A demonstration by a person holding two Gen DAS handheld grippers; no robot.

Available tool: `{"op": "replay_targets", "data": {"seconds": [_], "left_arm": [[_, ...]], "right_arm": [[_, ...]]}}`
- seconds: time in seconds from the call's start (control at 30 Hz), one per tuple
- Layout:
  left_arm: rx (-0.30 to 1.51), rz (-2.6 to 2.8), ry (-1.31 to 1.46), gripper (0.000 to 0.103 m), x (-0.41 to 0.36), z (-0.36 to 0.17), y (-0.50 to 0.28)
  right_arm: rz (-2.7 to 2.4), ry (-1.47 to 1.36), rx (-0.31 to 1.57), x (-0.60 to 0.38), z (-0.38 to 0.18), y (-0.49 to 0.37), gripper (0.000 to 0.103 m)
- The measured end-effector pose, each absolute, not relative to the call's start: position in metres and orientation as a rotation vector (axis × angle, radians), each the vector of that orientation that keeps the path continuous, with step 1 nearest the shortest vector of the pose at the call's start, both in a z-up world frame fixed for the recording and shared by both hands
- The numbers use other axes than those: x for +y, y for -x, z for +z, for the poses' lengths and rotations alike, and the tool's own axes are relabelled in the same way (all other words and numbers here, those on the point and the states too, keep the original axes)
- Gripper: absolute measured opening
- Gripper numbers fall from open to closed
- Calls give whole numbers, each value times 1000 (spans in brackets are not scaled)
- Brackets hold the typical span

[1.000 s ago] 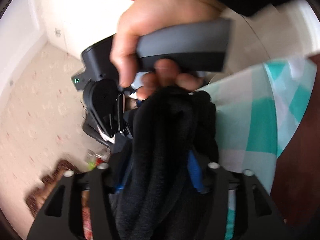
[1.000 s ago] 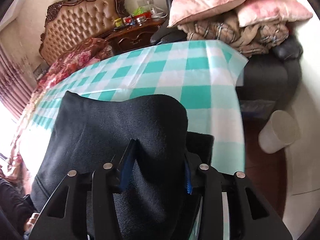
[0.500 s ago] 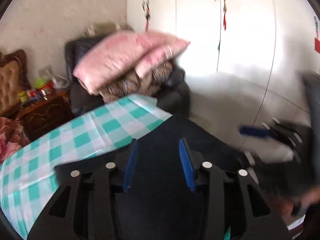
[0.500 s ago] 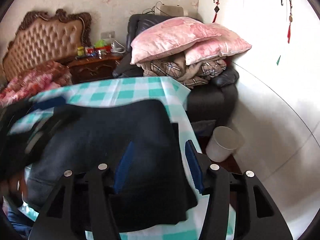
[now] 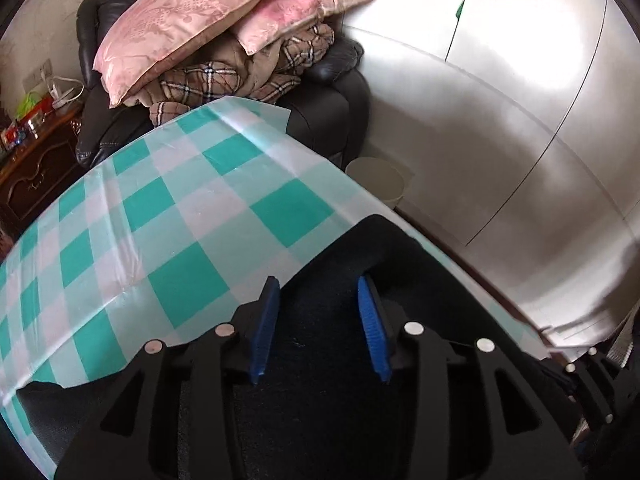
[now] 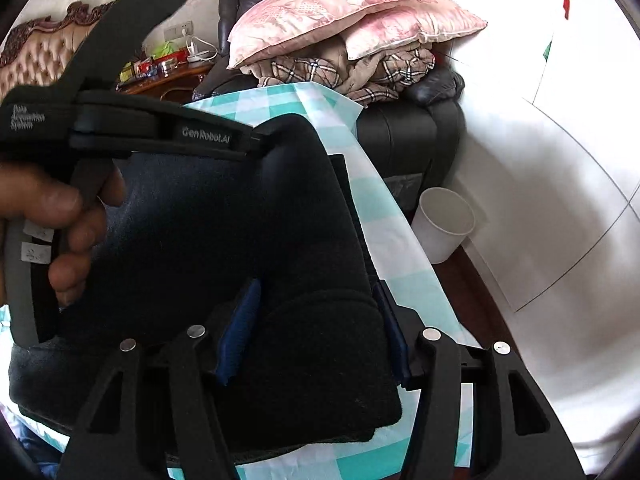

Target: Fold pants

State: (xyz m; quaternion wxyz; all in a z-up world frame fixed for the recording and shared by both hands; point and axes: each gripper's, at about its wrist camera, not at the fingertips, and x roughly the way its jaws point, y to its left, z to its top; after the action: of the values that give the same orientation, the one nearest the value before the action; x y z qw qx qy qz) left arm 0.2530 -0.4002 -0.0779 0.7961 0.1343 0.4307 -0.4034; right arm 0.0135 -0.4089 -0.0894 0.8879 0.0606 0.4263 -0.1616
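Note:
The dark pants (image 5: 352,364) lie folded on the table with the teal-checked cloth (image 5: 188,216), near its right edge. My left gripper (image 5: 318,324) hovers just over them with its blue pads apart and nothing between them. In the right wrist view the pants (image 6: 224,240) form a thick folded stack. My right gripper (image 6: 312,332) is open around the stack's near fold, pads on either side. The left gripper's body (image 6: 132,128) and the hand holding it cross the upper left of that view, over the pants.
A dark armchair (image 5: 328,120) stacked with pink pillows (image 5: 208,12) and a plaid blanket stands beyond the table. A white bin (image 6: 444,228) sits on the floor by the white wardrobe. A wooden nightstand (image 5: 32,160) with clutter is at the left.
A second ago both grippers held the pants bunched up above the table. Now the pants lie folded on the cloth and both grippers have opened.

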Motion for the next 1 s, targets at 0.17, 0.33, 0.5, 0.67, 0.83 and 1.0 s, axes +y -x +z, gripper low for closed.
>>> {"op": "replay_targets", "data": {"seconds": [0.17, 0.33, 0.5, 0.67, 0.83, 1.0], "left_arm": [[913, -800, -215, 36, -356, -48, -223], [1012, -758, -224, 36, -315, -65, -184], [962, -758, -290, 36, -307, -67, -160], [827, -761, -303, 36, -273, -36, -103], [878, -703, -299, 36, -245, -61, -80], [931, -745, -233, 38, -233, -80, -84]], "right_arm": [[-323, -150, 884, -409, -94, -10, 51], [-332, -140, 882, -406, -93, -10, 51], [-340, -129, 885, -403, -93, -10, 51], [-345, -125, 882, -401, -93, -9, 51], [-346, -125, 881, -401, -93, -9, 51], [-362, -107, 874, -400, -90, -10, 57]]}}
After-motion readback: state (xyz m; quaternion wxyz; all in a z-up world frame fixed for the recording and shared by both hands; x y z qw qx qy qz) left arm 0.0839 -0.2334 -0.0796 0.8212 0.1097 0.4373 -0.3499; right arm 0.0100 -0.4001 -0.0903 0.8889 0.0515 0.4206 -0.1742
